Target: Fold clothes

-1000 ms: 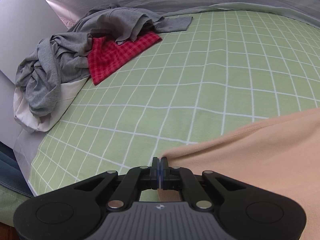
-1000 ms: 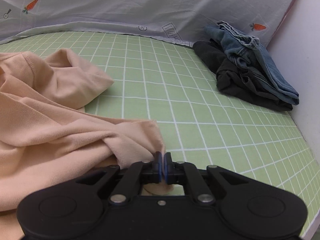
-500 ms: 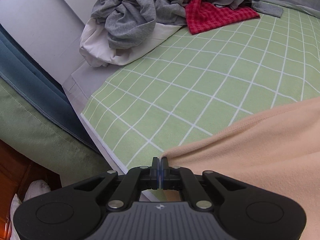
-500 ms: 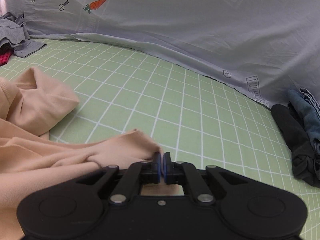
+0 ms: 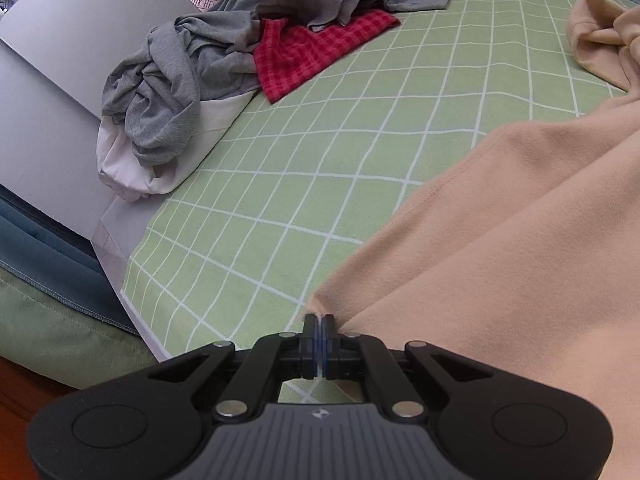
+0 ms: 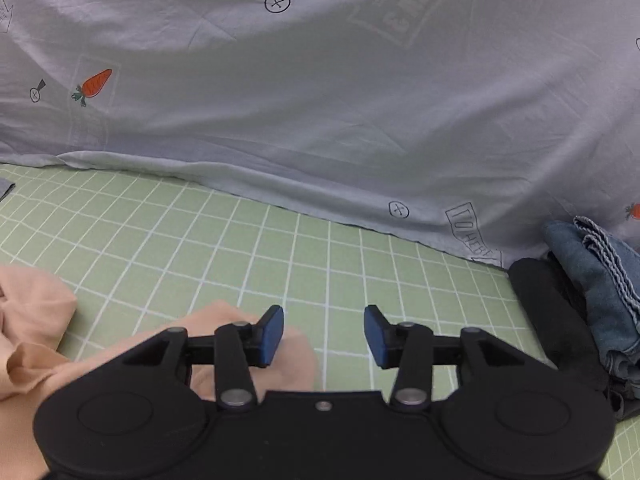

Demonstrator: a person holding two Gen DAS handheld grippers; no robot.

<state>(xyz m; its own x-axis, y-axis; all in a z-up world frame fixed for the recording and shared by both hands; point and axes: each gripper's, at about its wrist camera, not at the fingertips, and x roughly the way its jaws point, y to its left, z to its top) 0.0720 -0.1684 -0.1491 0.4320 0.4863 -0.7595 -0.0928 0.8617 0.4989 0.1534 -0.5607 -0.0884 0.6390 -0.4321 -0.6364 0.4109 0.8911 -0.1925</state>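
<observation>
A peach garment [image 5: 520,240] lies spread on the green checked bed sheet [image 5: 320,152]. My left gripper [image 5: 319,322] is shut on a corner of that garment near the bed's front edge. In the right wrist view the jaws of my right gripper [image 6: 324,330] are opening. A fold of the peach garment [image 6: 296,354] lies on the green checked bed sheet [image 6: 280,248] under the left finger [image 6: 272,330], and the pads no longer press on it.
A heap of grey clothes [image 5: 192,60] and a red checked cloth [image 5: 312,52] lie on a white pillow [image 5: 160,168] at the far left. Folded jeans [image 6: 600,288] and a dark garment [image 6: 556,320] lie at the right. A grey carrot-print duvet [image 6: 320,100] rises behind.
My right gripper has let go of the peach garment's corner and its jaws have spread apart. It has moved toward the duvet. My left gripper stays shut on its corner while its view swings.
</observation>
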